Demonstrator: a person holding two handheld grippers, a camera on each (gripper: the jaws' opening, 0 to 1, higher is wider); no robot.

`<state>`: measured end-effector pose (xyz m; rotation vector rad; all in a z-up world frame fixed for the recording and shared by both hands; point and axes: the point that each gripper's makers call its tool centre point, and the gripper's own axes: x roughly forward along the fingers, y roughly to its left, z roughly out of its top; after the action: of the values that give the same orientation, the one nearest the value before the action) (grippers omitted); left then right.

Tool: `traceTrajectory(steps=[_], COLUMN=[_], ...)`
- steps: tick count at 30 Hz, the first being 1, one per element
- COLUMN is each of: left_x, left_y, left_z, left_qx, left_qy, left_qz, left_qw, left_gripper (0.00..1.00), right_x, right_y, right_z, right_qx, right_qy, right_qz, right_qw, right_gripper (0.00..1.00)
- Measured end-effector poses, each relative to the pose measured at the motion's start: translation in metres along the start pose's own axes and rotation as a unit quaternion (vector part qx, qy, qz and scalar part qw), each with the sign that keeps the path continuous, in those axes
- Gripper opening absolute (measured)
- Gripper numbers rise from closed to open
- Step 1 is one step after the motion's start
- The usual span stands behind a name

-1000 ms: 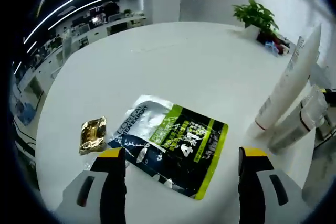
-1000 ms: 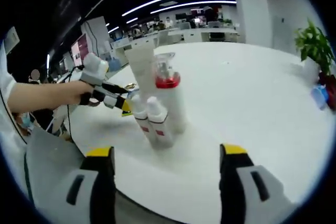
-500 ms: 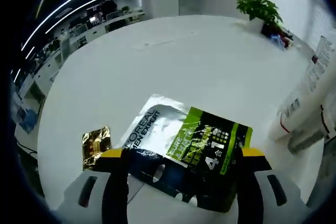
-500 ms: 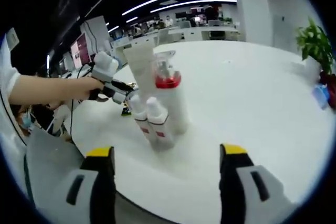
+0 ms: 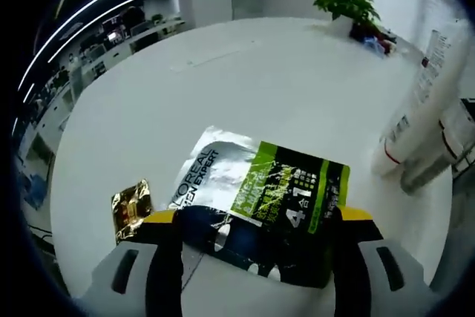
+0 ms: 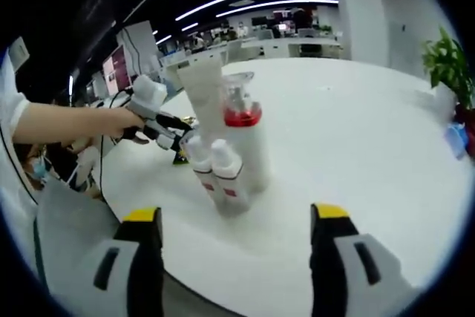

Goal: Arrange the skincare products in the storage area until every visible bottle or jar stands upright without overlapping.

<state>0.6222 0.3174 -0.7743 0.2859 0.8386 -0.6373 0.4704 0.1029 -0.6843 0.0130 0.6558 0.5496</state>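
Your left tongs (image 5: 256, 217) stand wide, with the near end of the green and silver pouch (image 5: 260, 202) lying between the two jaws; whether either jaw touches it you cannot tell. That pouch lies flat on the white round table (image 5: 245, 72), close to the table's near edge. Just beside it on its left lies a small gold sachet (image 5: 130, 207), apart from the pouch. Off to the right stands a tall white tube (image 5: 419, 102), leaning in the picture, with two smaller bottles (image 5: 445, 154) close against it near the table's right edge. Between the pouch and the tube there is bare tabletop, and the far half of the table is open up to the potted plant (image 5: 347, 4) at the far rim.

Your right tongs (image 6: 234, 217) are also spread wide and hold nothing, hanging above the near table edge. Ahead of them the products stand in a tight cluster: two small white bottles (image 6: 219, 176) in front, a clear pump bottle with a red collar (image 6: 241, 120) and the white tube (image 6: 202, 87) behind, all upright. A hand (image 6: 111, 124) brings the other tongs in from the left behind that cluster. To the right of the bottles the tabletop lies open.
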Motion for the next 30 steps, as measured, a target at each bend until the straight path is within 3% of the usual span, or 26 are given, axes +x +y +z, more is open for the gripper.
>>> traceTrajectory(steps=[11,19,30], left_x=[-0.015,-0.039,-0.053], left_y=[-0.015,-0.038,-0.044], left_z=[-0.018,-0.046,-0.057], left_qx=[0.044,0.091,0.094], left_qy=[0.022,0.046,0.06], left_qz=[-0.035,-0.068,-0.063], left_qw=[0.9982,0.9925,0.9918], left_gripper=[0.77,0.77,0.76], right_x=[-0.006,-0.011,-0.015], right_y=[0.004,0.004,0.007], right_z=[0.002,0.004,0.005], right_qx=[-0.007,-0.009,-0.013], right_qy=[-0.005,-0.013,-0.018], right_qz=[0.001,-0.001,0.003], right_qw=[1.0,0.9999,0.9997], right_gripper=[0.82,0.82,0.82])
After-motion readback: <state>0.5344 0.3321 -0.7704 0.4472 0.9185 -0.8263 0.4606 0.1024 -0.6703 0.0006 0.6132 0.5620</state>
